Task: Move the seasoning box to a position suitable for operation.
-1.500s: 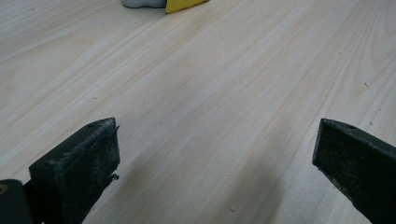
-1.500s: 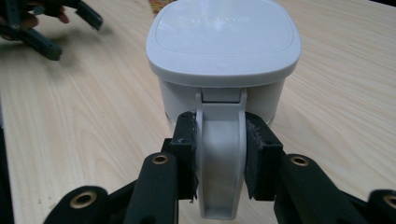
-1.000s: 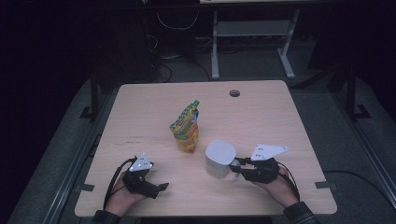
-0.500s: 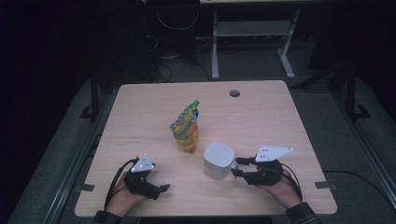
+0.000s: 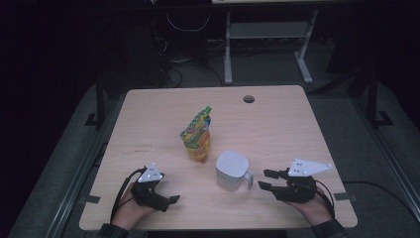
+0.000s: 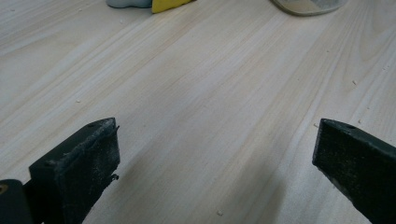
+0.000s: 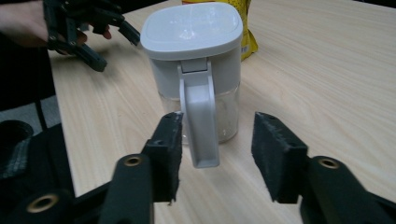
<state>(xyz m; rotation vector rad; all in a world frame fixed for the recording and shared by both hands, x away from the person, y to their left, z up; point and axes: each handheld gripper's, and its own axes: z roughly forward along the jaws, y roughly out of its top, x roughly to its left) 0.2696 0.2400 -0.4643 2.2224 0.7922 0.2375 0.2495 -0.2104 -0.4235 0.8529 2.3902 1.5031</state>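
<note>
High view sets a white-lidded jug [image 5: 231,171] upright near the bench [image 5: 277,124] front, beside a yellow pouch [image 5: 197,138]. Right gripper view reveals its clear lower wall and grey handle [image 7: 200,121] between the right hand-held gripper [image 7: 217,158]'s spread jaws, untouched. Left hand-held gripper [image 6: 215,172] gapes over bare wood.

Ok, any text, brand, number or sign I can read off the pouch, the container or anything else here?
None can be read.
Snack pouch: colourful print on its face, too small and blurred in the high view to make out any words.
Lidded container: plain white lid and handle, no lettering.
Table: bare wood, no markings.
</note>
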